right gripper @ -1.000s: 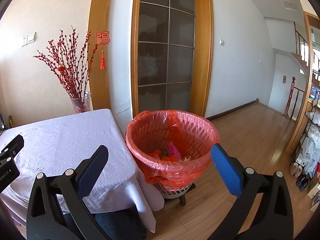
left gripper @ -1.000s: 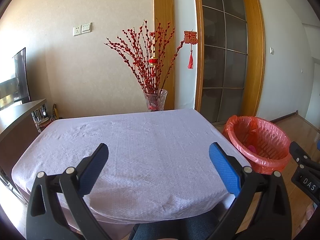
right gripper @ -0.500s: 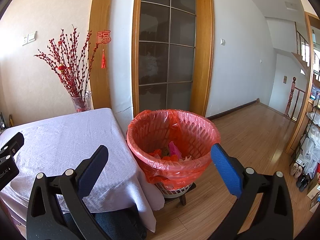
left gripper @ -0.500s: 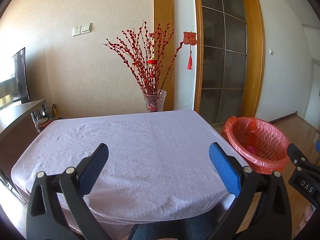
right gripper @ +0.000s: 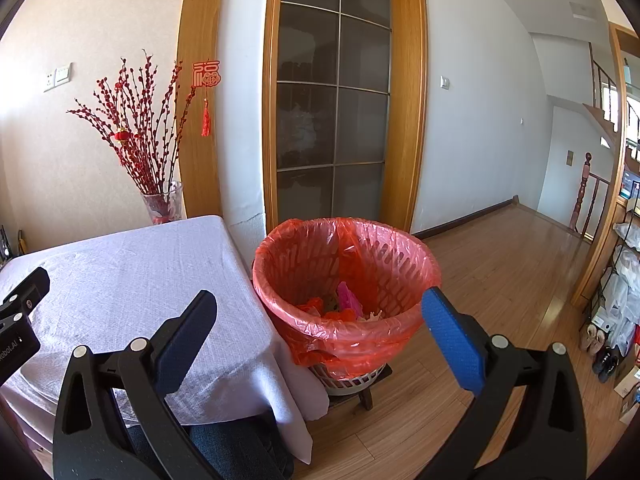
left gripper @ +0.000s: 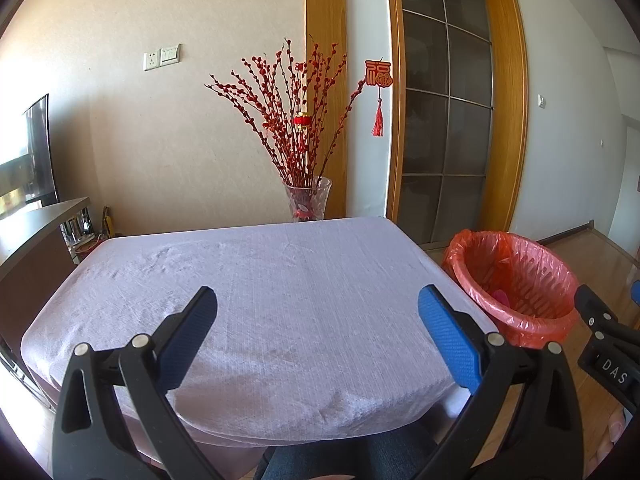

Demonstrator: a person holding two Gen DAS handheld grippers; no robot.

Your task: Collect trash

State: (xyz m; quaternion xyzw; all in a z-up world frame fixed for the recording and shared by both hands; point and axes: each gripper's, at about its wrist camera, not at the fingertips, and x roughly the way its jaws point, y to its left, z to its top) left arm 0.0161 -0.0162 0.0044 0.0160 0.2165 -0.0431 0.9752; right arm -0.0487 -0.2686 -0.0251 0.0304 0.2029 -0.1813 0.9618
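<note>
A waste basket lined with a red plastic bag [right gripper: 348, 276] stands on a low stool to the right of the table; it also shows in the left wrist view [left gripper: 516, 280]. Pink, orange and pale scraps of trash [right gripper: 344, 306] lie in its bottom. My left gripper [left gripper: 316, 316] is open and empty, held over the near edge of the table with the lilac cloth [left gripper: 256, 280]. My right gripper [right gripper: 320, 320] is open and empty, held in front of the basket's near rim.
A glass vase with red berry branches [left gripper: 306, 200] stands at the table's far edge. A dark sideboard [left gripper: 28, 240] is at the left. A glazed wooden door [right gripper: 332, 120] is behind the basket. A rack with shoes [right gripper: 612, 320] stands at the far right on the wooden floor.
Both views have shifted slightly, with the table and basket sitting a little lower and farther in frame. Both grippers stay open and empty.
</note>
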